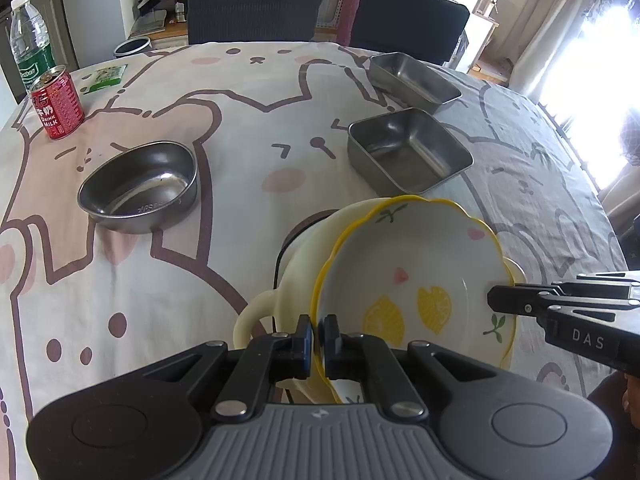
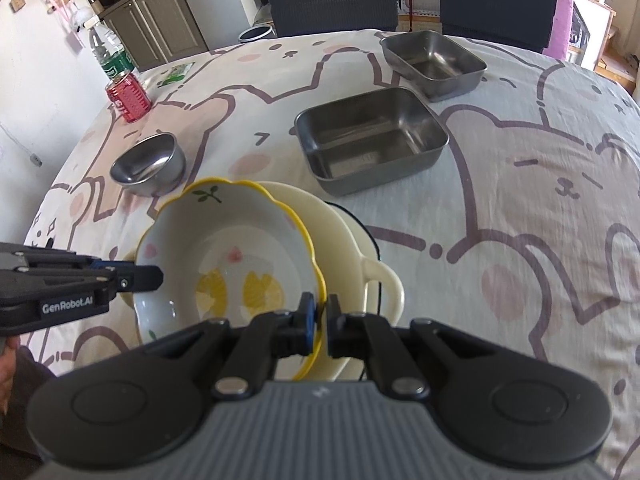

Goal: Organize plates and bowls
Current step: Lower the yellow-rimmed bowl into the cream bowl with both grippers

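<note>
A: Grip first. The left gripper (image 1: 319,334) has its jaws pinching the yellow scalloped rim of the lemon bowl (image 1: 416,276) on one side, and the right gripper (image 2: 322,316) is clamped on the opposite rim. Both sets of pads are nearly pressed together, with only the thin ceramic edge between them.

B: And where's the bowl sitting?

A: Tilted, over the cream handled pot (image 2: 352,232), near the table's front edge. I can't tell whether its underside touches the pot's rim or hangs just clear.

B: So the step is nesting it?

A: That's my reading. To do it well, level the bowl so both rims sit at one height, centre it over the pot, and lower evenly. Don't release one side before the other, or it could tip and chip.

B: The metal pieces?

A: The round steel bowl (image 1: 138,184) sits toward the left edge, the near square tray (image 2: 372,136) mid-table and the far square tray (image 2: 434,62) toward the far edge. All are well apart from the stack, so nothing crowds the lowering.
</note>
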Demonstrator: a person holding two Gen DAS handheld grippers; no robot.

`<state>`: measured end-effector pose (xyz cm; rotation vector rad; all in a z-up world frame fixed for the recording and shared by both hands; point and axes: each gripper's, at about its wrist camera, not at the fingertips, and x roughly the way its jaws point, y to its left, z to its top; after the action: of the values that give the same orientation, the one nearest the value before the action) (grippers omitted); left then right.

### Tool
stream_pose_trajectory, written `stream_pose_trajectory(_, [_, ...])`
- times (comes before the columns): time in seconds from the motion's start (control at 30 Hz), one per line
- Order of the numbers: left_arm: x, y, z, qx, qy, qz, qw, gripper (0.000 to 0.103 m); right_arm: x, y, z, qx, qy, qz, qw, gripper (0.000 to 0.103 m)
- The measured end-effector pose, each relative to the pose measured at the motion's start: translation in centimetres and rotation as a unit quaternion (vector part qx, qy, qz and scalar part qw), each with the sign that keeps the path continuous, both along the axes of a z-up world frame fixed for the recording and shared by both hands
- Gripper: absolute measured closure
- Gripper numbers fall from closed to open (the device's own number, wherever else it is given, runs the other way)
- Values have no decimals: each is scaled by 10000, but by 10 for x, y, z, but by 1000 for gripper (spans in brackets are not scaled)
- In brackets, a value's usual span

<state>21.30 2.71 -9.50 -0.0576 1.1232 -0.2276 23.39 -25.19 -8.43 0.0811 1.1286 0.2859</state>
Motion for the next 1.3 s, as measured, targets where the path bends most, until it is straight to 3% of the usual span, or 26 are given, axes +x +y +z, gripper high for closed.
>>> stream_pose_trajectory(1.3, [10, -5, -12, 126, 170, -85, 9997, 97, 6, -1, -7, -165, 120, 4, 9998, 96])
